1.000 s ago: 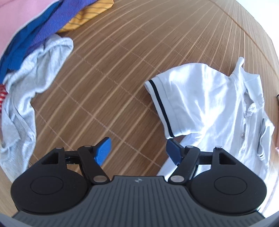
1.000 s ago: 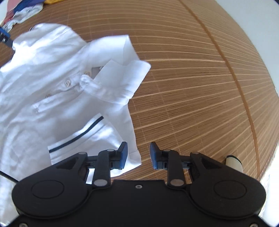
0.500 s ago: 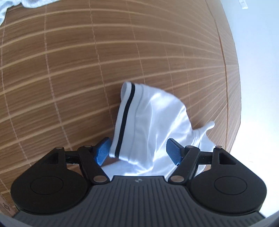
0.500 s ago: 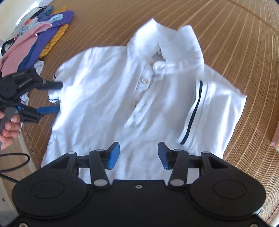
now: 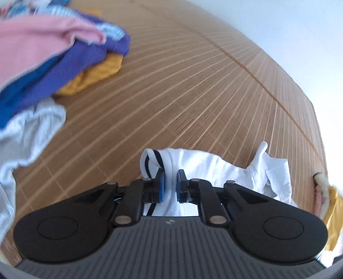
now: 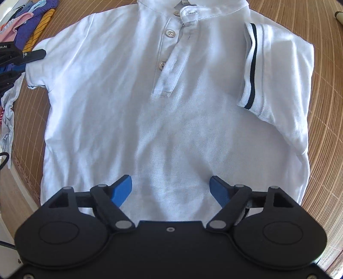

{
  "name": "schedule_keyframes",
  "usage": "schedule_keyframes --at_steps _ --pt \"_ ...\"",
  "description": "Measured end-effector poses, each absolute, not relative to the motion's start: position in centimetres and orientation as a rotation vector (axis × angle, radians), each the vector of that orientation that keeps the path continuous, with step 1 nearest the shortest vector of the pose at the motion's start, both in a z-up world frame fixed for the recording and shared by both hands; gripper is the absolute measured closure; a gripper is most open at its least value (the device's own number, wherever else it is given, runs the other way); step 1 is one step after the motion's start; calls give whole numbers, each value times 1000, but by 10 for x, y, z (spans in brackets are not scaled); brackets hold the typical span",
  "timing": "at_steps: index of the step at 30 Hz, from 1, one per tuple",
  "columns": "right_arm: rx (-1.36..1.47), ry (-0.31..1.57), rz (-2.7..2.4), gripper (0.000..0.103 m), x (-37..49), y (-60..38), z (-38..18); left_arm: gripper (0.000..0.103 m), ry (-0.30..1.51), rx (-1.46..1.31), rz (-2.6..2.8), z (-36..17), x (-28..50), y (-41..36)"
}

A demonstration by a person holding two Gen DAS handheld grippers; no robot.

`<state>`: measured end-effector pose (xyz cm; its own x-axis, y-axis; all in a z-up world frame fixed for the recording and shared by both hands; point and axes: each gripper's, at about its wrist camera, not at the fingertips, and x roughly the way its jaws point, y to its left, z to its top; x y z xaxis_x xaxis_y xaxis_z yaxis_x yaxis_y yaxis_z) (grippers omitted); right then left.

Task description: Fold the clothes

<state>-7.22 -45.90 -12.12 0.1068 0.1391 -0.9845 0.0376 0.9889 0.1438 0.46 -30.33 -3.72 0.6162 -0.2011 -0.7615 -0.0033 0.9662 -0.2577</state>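
Note:
A white polo shirt (image 6: 133, 103) with dark-striped sleeve cuffs lies face up on the bamboo mat. Its right sleeve (image 6: 276, 70) is folded in over the chest. My left gripper (image 5: 170, 182) is shut on the shirt's left sleeve (image 5: 171, 163), with the striped cuff standing up just past the fingers. In the right wrist view that gripper (image 6: 32, 55) shows at the shirt's left sleeve edge. My right gripper (image 6: 171, 188) is open and empty, hovering over the lower middle of the shirt.
A pile of other clothes, pink (image 5: 36, 40), purple (image 5: 81, 58), yellow (image 5: 94, 75) and grey (image 5: 27, 133), lies on the mat (image 5: 193, 90) to the left. A marker (image 6: 338, 18) lies at the far right. Folded cloth (image 5: 330, 206) sits at the right edge.
My left gripper has closed on the shirt's left sleeve and swung back toward the clothes pile. My right gripper has opened wider and moved down over the shirt's lower body.

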Motion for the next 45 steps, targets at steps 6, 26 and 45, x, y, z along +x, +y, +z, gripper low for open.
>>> schedule_keyframes --at_steps 6,26,45 --pt "131 1446 56 19 -78 -453 -122 87 847 -23 -112 -26 -10 -346" --pt "309 1161 95 27 -141 -469 -98 41 1167 -537 16 -64 -59 -282" --pt "579 1196 30 26 -198 -461 -101 89 1065 -1098 130 -136 -36 -255"
